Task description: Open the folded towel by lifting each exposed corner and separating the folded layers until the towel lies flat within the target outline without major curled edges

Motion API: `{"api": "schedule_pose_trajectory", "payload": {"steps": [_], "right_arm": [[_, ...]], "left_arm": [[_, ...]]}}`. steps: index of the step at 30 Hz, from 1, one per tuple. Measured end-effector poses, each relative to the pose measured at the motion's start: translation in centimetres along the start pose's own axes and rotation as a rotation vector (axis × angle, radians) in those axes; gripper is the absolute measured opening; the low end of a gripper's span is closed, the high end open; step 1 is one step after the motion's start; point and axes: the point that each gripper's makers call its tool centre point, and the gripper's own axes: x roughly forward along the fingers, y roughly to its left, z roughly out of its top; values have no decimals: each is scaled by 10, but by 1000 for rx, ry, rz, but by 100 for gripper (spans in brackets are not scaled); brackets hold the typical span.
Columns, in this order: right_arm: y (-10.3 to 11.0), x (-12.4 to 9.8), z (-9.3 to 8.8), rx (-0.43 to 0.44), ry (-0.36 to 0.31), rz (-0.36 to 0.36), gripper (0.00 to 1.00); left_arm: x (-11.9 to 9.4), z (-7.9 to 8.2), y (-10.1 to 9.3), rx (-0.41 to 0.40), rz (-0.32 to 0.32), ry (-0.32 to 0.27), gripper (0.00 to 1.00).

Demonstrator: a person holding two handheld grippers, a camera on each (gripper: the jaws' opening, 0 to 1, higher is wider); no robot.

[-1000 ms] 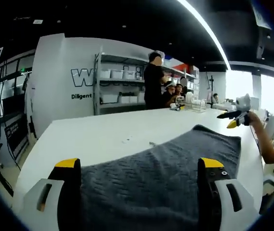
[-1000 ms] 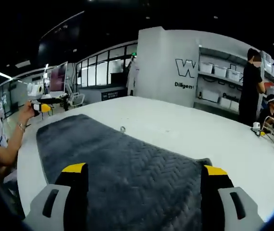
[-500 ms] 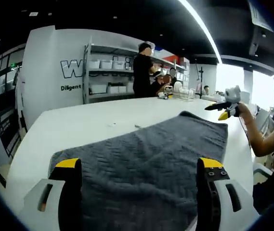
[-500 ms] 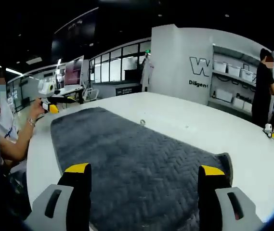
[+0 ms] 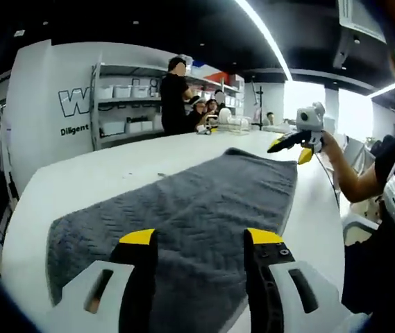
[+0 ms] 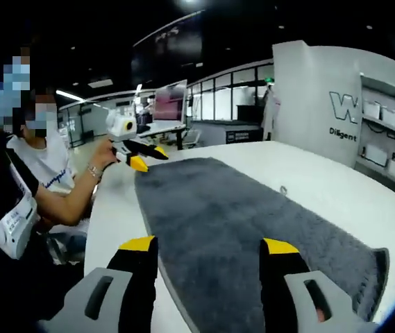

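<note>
A dark grey towel [image 5: 183,208] with a herringbone weave lies spread in a long strip on the white table [image 5: 79,184]. In the left gripper view, my left gripper [image 5: 200,239] hangs over the towel's near end, jaws apart, nothing held between them. My right gripper [image 5: 287,151], held in a hand, hovers at the towel's far right corner. In the right gripper view, the towel [image 6: 232,208] runs away from my right gripper [image 6: 208,244], which is open above the near end. My left gripper [image 6: 152,158] sits by the far corner, off the cloth.
The person [image 6: 37,187] holding the grippers sits close to the table edge [image 6: 110,229]. A small object [image 6: 284,189] lies on the bare table beside the towel. Shelves with bins [image 5: 124,104] and several people [image 5: 176,94] are beyond the table's far end.
Both pairs of jaws have narrowed their gap. Both cameras have pulled back and swung, so more of the towel's length and the person show. The towel lies as before.
</note>
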Motion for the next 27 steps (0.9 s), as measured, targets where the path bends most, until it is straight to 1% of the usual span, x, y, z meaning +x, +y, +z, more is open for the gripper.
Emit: {"api": "schedule_pose_trajectory", "payload": {"steps": [1,3,5,6,7,9,13,14,16,18,20,24,27], "right_arm": [[11,8,0,-18,14,37,50],[24,19,2,-35,16,82,47],[37,29,-2,-44,42,139,42],[42,34,-5,-48,57,161,41],[43,39,-6,-47,58,167,40],[50,49,-14,-52,88,197,38],[62,59,-26,-50,129,254,33],[64,62,-29,-48,138,265,32],[67,65,-34,-54,154,282,29],[69,68,-39,-56,172,293,25],[69,70,-44,-62,186,295,22],[66,72,-53,-72,211,292,12],[66,74,-62,-74,240,295,7]], "left_arm": [[2,-2,-7,3,-20,5,44],[8,-8,-23,7,-80,20,39],[13,-13,-32,17,-111,43,36],[16,-17,-35,22,-116,58,36],[18,-20,-37,26,-117,70,36],[24,-28,-39,32,-118,106,34],[30,-38,-44,34,-137,142,30],[32,-42,-49,29,-166,159,30],[34,-45,-50,30,-170,166,28],[36,-49,-49,29,-166,180,25],[38,-58,-46,50,-145,223,22],[38,-58,-46,52,-142,214,19],[38,-58,-44,53,-135,206,17]]}}
